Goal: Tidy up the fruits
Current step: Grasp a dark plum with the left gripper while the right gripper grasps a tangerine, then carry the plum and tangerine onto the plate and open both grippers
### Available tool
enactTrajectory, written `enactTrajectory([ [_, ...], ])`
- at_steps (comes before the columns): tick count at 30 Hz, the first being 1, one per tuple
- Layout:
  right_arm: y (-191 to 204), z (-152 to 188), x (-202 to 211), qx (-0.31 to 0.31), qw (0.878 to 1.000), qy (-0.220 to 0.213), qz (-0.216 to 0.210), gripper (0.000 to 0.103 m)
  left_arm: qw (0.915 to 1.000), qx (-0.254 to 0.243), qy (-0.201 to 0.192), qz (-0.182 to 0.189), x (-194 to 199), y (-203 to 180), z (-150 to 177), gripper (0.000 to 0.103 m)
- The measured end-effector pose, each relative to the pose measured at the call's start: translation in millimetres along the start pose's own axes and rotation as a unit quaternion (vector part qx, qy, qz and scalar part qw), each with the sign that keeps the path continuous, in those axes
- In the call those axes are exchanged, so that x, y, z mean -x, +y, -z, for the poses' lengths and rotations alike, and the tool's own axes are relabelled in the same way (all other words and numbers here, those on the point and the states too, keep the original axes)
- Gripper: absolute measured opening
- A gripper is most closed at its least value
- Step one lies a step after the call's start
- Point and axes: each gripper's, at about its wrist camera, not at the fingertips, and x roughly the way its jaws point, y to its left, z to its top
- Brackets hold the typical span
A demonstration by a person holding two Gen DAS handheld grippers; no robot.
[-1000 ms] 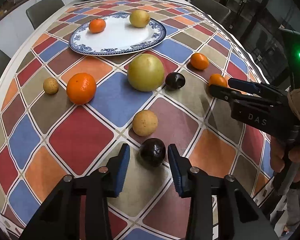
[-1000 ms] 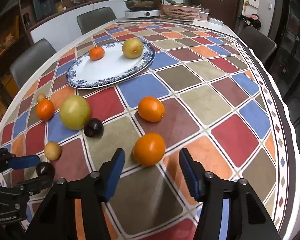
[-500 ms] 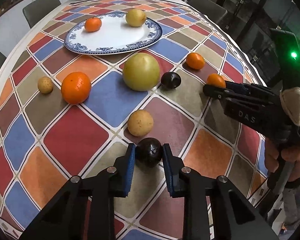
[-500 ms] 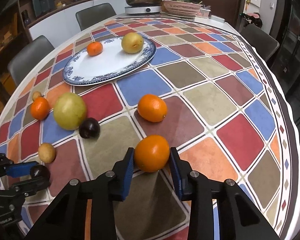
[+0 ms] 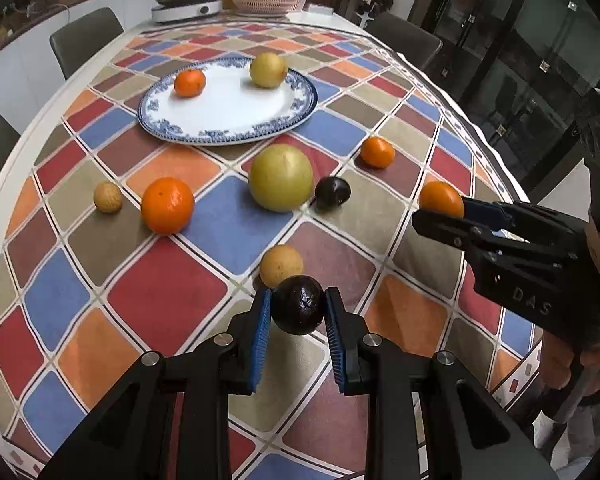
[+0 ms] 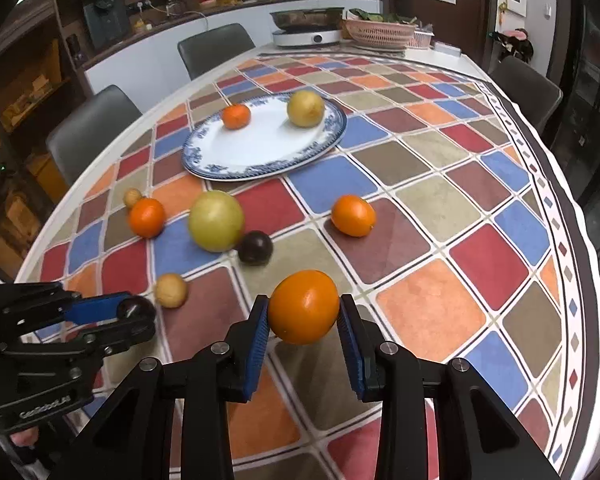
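The left wrist view is showing the left tongs (image 5: 298, 320) pinching a dark plum (image 5: 298, 310) between blue pads, lifted just in front of a small tan fruit (image 5: 281, 266); at 3 o'clock the right tongs (image 5: 444, 210) are gripping an orange (image 5: 441, 199), seen side-on. The right wrist view is giving that grip head-on: the right tongs (image 6: 303, 330) are squeezing the orange (image 6: 303, 306) from both sides, clear of the worktop (image 6: 432, 308). At 9 o'clock there, the left tongs (image 6: 134, 314) are appearing side-on with the plum (image 6: 134, 307) mostly hidden by a finger. Only this view is showing the shelves and counter behind the chairs; only the left view is showing the glass doors at 2 o'clock. The plate (image 5: 228, 120) is sitting at 12 o'clock, holding a mandarin (image 5: 189, 83) at its 10 o'clock and a yellow fruit (image 5: 268, 70) at its 1 o'clock, well apart. Lying loose on the cloth are a pomelo (image 5: 281, 178), a second plum (image 5: 332, 193) just beside it, a big orange (image 5: 167, 205), a small round fruit (image 5: 107, 197) and another orange (image 5: 377, 152).
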Motion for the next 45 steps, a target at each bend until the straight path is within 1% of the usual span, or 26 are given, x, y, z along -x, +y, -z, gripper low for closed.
enactTrajectory([
  [12, 15, -7, 17, -0.002, 1.0, -0.017, -0.012, 0.035, 0.999, -0.014, -0.042, -0.009, 22, 7, -11, 0.027],
  [19, 25, -23, 27, 0.001, 0.999, -0.041, -0.014, 0.035, 0.997, -0.025, -0.072, -0.013, 38, 16, -26, 0.027],
  [26, 37, -48, 32, 0.021, 0.998, -0.066, -0.014, 0.035, 0.995, -0.034, -0.091, -0.022, 46, 27, -44, 0.027],
  [35, 44, -79, 24, 0.038, 0.996, -0.082, -0.018, 0.035, 0.9926, -0.048, -0.107, -0.034, 45, 42, -74, 0.027],
  [45, 40, -110, -8, 0.046, 0.996, -0.066, -0.021, 0.035, 0.9922, -0.054, -0.108, -0.031, 27, 60, -110, 0.027],
])
